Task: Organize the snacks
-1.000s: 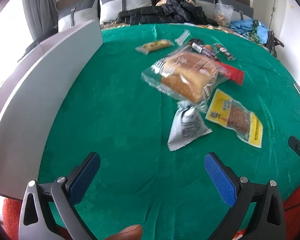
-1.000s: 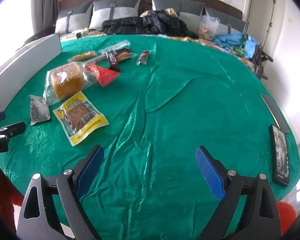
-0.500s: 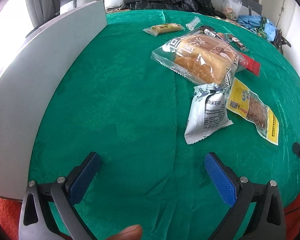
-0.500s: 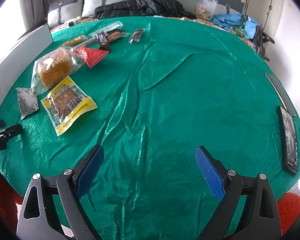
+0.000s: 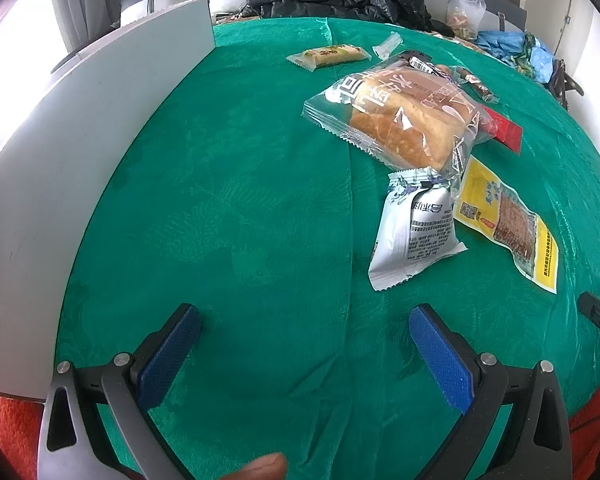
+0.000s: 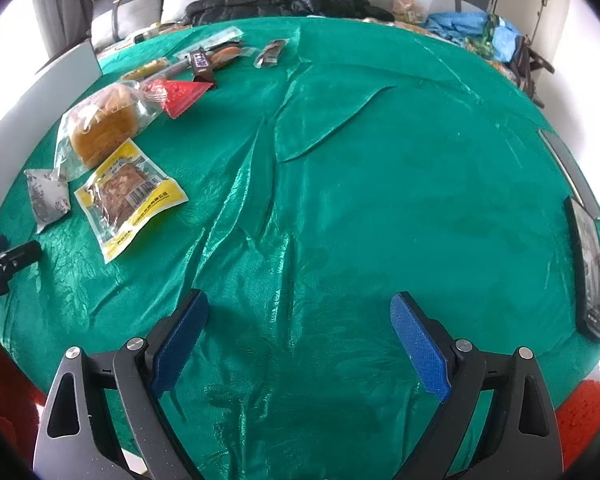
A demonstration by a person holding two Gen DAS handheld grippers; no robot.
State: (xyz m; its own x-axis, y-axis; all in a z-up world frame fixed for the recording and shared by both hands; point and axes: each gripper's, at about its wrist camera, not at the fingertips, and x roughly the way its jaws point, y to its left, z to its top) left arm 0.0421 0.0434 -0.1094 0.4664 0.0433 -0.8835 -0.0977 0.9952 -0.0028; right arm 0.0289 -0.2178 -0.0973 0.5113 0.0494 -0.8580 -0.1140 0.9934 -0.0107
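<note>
The left gripper (image 5: pixel 304 340) hovers low over the green cloth of the tabletop (image 5: pixel 228 208), jaws spread wide and holding nothing. The nearest snack is the white sachet (image 5: pixel 414 226), which lies ahead and to the right of that gripper, close beyond its right finger. Its long axis runs roughly away from the gripper, leaning a little to the right, so the jaws would probably close across its short width with only a small shift rightward.

The right gripper (image 6: pixel 300 336) is just as wide open and just as empty, but it faces bare cloth. From its view the snacks sit well off to the left, so the left gripper looks the better placed of the two.

The sachet is flat, crinkled film with a serrated end seal, thin enough that it will likely need pinching at an edge. Its far end touches the bagged bread (image 5: pixel 404 120), a puffy clear wrapper around a soft golden loaf. Beside it lies a yellow flat pack (image 5: pixel 508 224) with a clear window (a dark dried sheet inside). Farther back are a red wrapper (image 5: pixel 506 132), partly under the bread bag, and a small wrapped bar (image 5: pixel 330 55).

A pale grey board (image 5: pixel 60 168) runs along the tabletop's left edge. The cloth is glossy and wrinkled, and may drag under a scraping finger.
</note>
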